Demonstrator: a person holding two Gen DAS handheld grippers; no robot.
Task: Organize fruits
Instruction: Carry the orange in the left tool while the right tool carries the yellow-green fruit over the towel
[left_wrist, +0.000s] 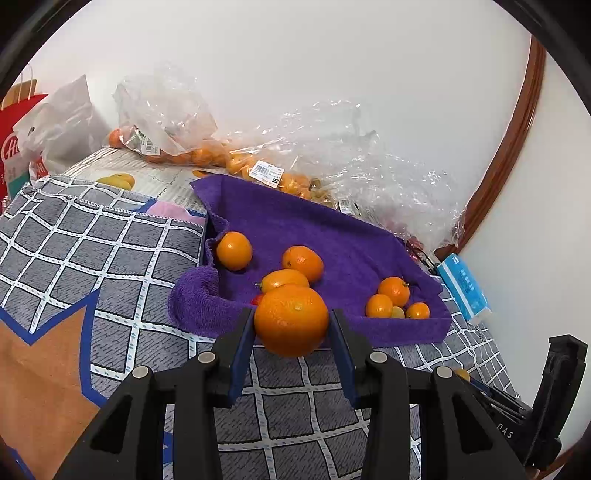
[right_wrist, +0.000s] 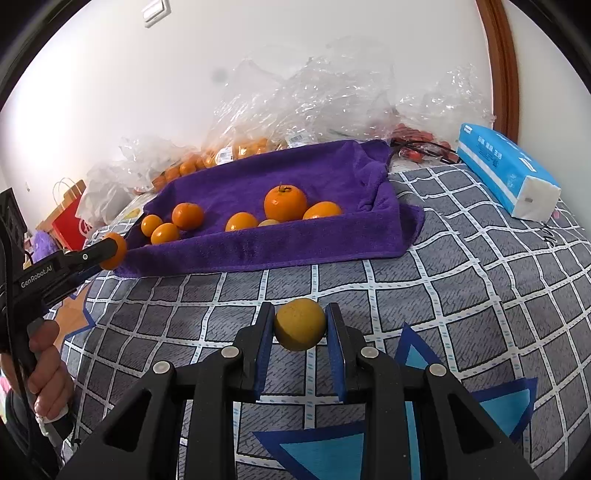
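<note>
Left gripper (left_wrist: 291, 325): clamped on orange (left_wrist: 291, 319), poised near purple towel (left_wrist: 314, 221) for sorting.
Right gripper (right_wrist: 300, 325): pinching yellow fruit (right_wrist: 299, 324), lifted above checked cloth (right_wrist: 443, 277), apparently awaiting placement.

tissue pack (right_wrist: 508, 173); red paper bag (left_wrist: 14, 144)

bright even light | soft shadows | sharp | fisheye edges dark

Both wrist views look forward over fingers (left_wrist: 240, 354) — low, close, sharing purple towel (left_wrist: 295, 218) (right_wrist: 258, 177).
</note>
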